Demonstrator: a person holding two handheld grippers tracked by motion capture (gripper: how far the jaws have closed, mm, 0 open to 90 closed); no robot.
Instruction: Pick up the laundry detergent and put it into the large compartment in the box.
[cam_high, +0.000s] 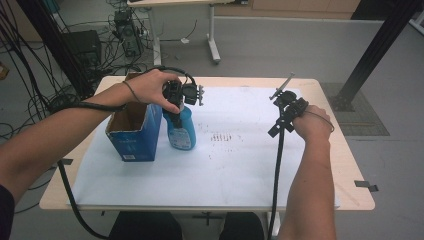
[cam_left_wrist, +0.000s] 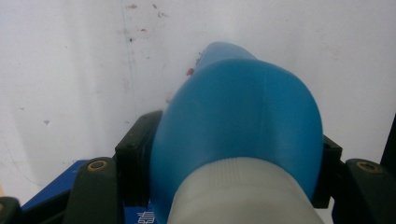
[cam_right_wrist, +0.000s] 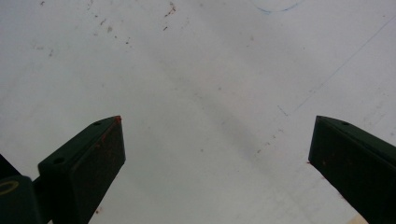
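Left forearm comes in from the lower left, reaching up and across, hand wrapped over the left gripper (cam_high: 176, 100), which points straight down with its jaws clamped tight. Right forearm runs nearly straight up from the bottom edge, hand gripping the right gripper (cam_high: 285, 107), tipped forward and down, jaws spread wide with nothing between them.

Bottle (cam_high: 181, 131) stands on the table sheet (cam_high: 240, 160), directly under the left gripper (cam_high: 175, 102), its neck between the jaws. Open box (cam_high: 134, 131) touches the bottle on that gripper's left. Right gripper (cam_high: 285, 107) is well apart to the right, over bare sheet; marks (cam_high: 222, 137) lie between the two grippers.
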